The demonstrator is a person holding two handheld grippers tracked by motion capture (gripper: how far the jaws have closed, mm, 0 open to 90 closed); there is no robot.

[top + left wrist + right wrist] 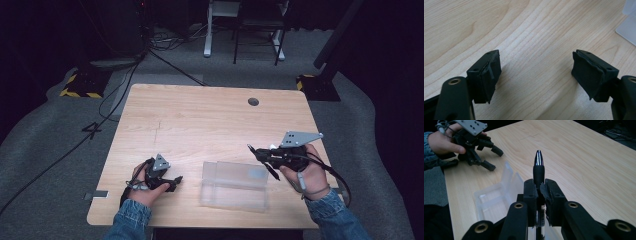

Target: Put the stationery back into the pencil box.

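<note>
A pen with a black grip and a silver tip stands up between the jaws of my right gripper, which is shut on it. In the high view the right gripper hovers at the table's right, just above the right end of an open clear plastic case, and the pen slants through it. My left gripper rests low at the table's front left, to the left of the case. Its jaws stand open over bare wood with nothing between them.
The wooden table has a round cable hole near its far edge. A corner of the clear case shows at the upper right of the left gripper view. Cables and stand feet lie on the grey floor beyond.
</note>
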